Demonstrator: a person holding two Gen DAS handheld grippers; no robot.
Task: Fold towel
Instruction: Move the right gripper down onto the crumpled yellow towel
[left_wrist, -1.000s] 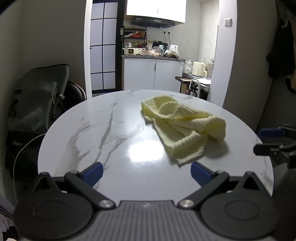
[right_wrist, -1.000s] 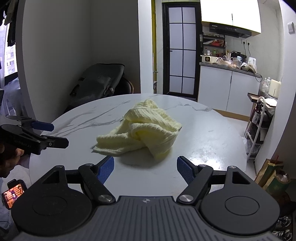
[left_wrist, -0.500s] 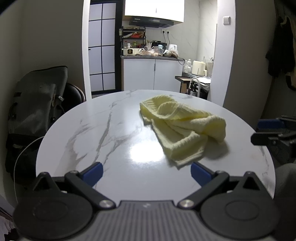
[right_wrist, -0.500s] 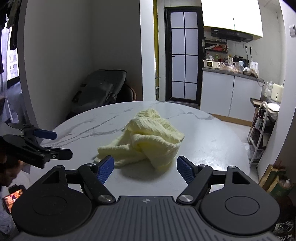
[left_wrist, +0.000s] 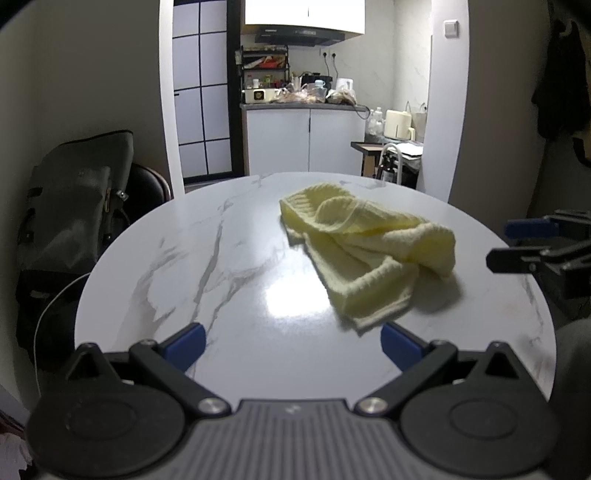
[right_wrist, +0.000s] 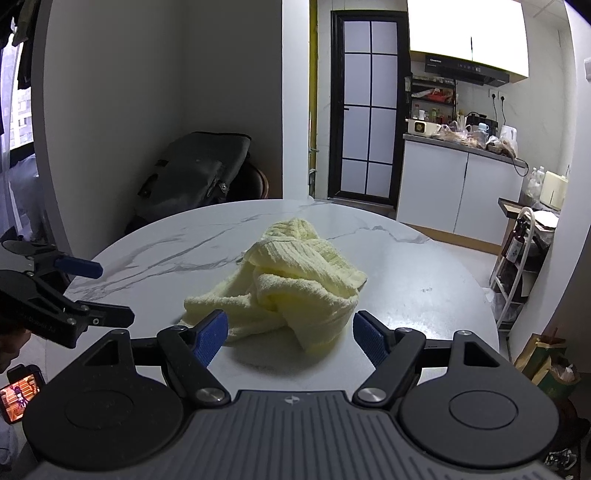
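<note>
A pale yellow towel (left_wrist: 365, 254) lies crumpled in a heap on the round white marble table (left_wrist: 221, 280). The right wrist view has the same towel (right_wrist: 295, 280) just beyond my right gripper (right_wrist: 290, 334), which is open with its blue pads on either side of the heap's near end. My left gripper (left_wrist: 293, 343) is open too, low over the table's near edge, and the towel's near corner lies close to its right pad. Each gripper shows in the other's view: the right gripper (left_wrist: 532, 243) at the right edge, the left gripper (right_wrist: 88, 291) at the left edge.
A dark bag (left_wrist: 74, 199) rests on a chair to the left of the table. Behind are a glass-paned door (right_wrist: 365, 122), white kitchen cabinets (left_wrist: 303, 140) and a small rack (right_wrist: 521, 258) to the right. A phone (right_wrist: 18, 391) glows at lower left.
Both grippers have drifted slightly forward, so the towel looks a little nearer and the right pads now flank its near end. The towel itself has not moved.
</note>
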